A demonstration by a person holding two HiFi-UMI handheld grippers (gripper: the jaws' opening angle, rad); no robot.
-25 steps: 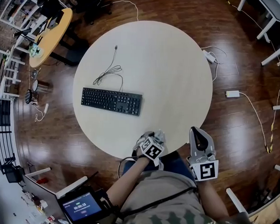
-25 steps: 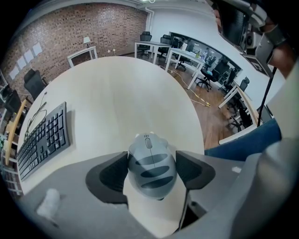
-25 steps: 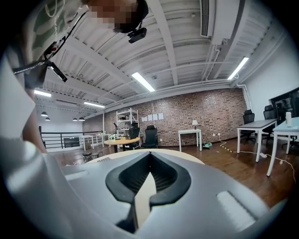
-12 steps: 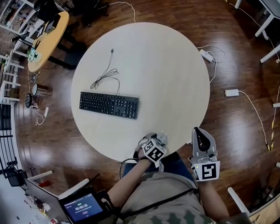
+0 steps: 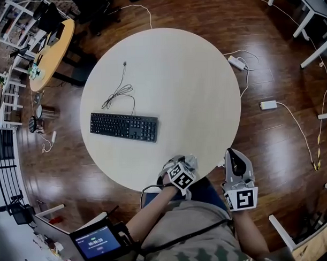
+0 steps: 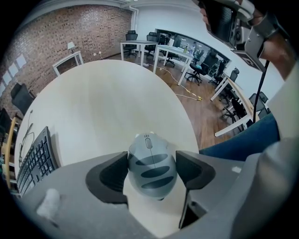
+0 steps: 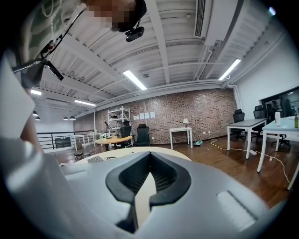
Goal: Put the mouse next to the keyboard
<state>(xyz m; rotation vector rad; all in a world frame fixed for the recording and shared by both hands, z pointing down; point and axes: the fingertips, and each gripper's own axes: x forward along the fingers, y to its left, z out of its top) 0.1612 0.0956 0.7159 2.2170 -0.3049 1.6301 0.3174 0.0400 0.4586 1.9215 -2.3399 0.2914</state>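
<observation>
Snugly inside left claw (image 6: 152, 159), striped mouse (image 6: 151, 170).

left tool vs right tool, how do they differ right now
The left tool is clamped on a grey striped mouse; the right tool has its jaws together on nothing. The left tool sits over the near edge of the round table; the right tool is beyond that edge, above the wood floor. Shared: both are grey with dark pads and carry a marker cube.
</observation>
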